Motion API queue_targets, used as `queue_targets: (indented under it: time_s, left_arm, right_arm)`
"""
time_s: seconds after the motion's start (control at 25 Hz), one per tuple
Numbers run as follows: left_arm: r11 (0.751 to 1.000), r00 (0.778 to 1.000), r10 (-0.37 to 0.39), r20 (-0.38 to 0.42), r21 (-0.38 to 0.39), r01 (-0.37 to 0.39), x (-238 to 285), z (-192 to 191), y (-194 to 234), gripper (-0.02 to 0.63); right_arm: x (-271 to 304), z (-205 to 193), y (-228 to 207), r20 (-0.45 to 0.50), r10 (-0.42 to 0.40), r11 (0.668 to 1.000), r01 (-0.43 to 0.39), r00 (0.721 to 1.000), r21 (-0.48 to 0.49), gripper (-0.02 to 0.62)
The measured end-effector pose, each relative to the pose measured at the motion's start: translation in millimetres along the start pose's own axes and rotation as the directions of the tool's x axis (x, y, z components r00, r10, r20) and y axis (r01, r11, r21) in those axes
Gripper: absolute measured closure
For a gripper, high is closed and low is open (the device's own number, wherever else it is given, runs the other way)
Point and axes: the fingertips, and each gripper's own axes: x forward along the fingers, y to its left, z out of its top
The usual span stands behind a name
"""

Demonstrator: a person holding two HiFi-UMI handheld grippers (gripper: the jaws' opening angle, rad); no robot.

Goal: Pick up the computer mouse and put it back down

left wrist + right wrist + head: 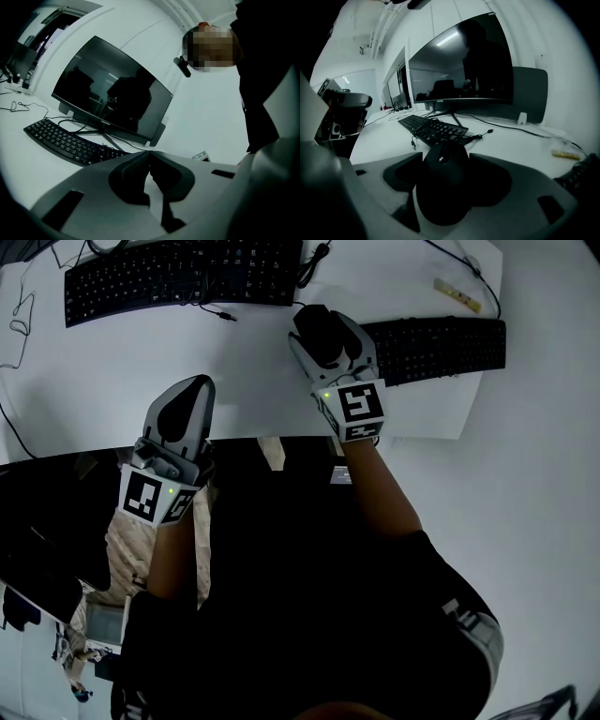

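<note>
Black mouse (320, 337): clamped between the jaws of the right hand-held gripper (326, 324), over the white worktop (103, 381); whether it touches the surface cannot be told.
Right hand-held gripper: jaws narrowed onto the mouse, one on each side.
Left hand-held gripper (192, 388): jaws together, nothing between them, at the worktop's near edge, well apart from the mouse.
Surroundings: far keyboard (178, 276) beyond and left of the mouse; second keyboard (441, 345) just beside it on the right.

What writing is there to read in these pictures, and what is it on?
"coocaa": lower bezel of the monitor; small, so this is my best reading.
Keyboard keys: too small to read.
Marker cubes: square patterns only, no letters.
</note>
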Motion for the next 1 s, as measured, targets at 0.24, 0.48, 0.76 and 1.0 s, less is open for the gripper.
queue_targets:
  time_s: [0.24,0.48,0.76,1.0]
  left_arm:
    - [1.000,1.000,-0.015,-0.021,-0.019,0.015,1,-11,4,0.612]
    - [1.000,1.000,-0.019,-0.023,-0.025,0.018,1,-12,9,0.612]
    - [1.000,0.999,-0.029,-0.024,-0.002,0.029,-2,-11,4,0.612]
    - [0.999,0.999,-0.039,-0.012,-0.006,0.039,-7,-10,-4,0.612]
  right_arm:
    - [3,-38,7,-0.095,-0.023,0.999,0.026,0.995,0.030,0.284]
    - [6,-50,9,-0.132,-0.055,0.998,0.059,0.990,0.025,0.285]
    - [7,-49,9,-0.152,-0.088,0.996,0.090,0.985,0.010,0.285]
    - [10,-52,7,-0.179,-0.081,0.996,0.085,0.980,0.017,0.285]
